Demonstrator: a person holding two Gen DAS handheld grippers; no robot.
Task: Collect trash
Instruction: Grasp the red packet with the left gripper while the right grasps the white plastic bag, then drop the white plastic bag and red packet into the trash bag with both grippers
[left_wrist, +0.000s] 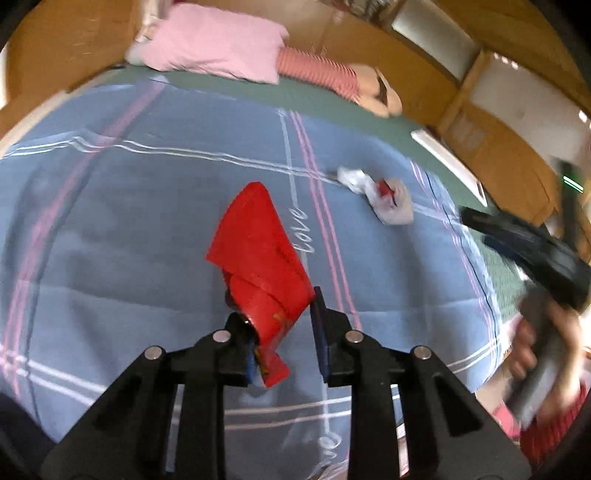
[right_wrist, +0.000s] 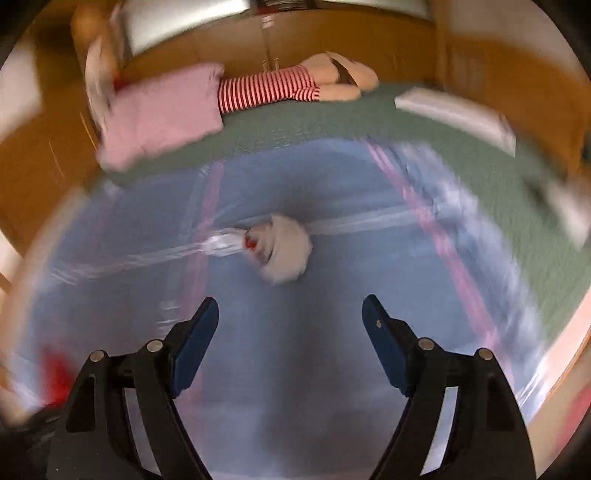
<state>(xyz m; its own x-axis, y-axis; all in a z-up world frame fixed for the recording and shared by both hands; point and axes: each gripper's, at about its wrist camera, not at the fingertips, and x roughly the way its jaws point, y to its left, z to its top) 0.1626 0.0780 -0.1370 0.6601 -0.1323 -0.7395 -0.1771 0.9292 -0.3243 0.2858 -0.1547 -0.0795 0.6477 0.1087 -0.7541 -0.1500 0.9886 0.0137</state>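
Note:
A crumpled red wrapper (left_wrist: 258, 254) stands up between the fingers of my left gripper (left_wrist: 282, 302), which is shut on it just above the blue checked bedspread (left_wrist: 129, 229). Its lower end hangs down between the pads. Further right on the bedspread lies a crumpled white plastic bag (left_wrist: 388, 199) with something red inside. In the blurred right wrist view that bag (right_wrist: 284, 247) lies just ahead of my right gripper (right_wrist: 290, 314), whose jaws are wide open and hold nothing.
A pink pillow (left_wrist: 218, 44) and a plush doll in a red-striped shirt (left_wrist: 325, 70) lie at the head of the bed on the green sheet (right_wrist: 332, 122). A white flat object (right_wrist: 454, 118) lies on the right. Wooden panels surround the bed. A person's hand (left_wrist: 532, 350) shows at the right edge.

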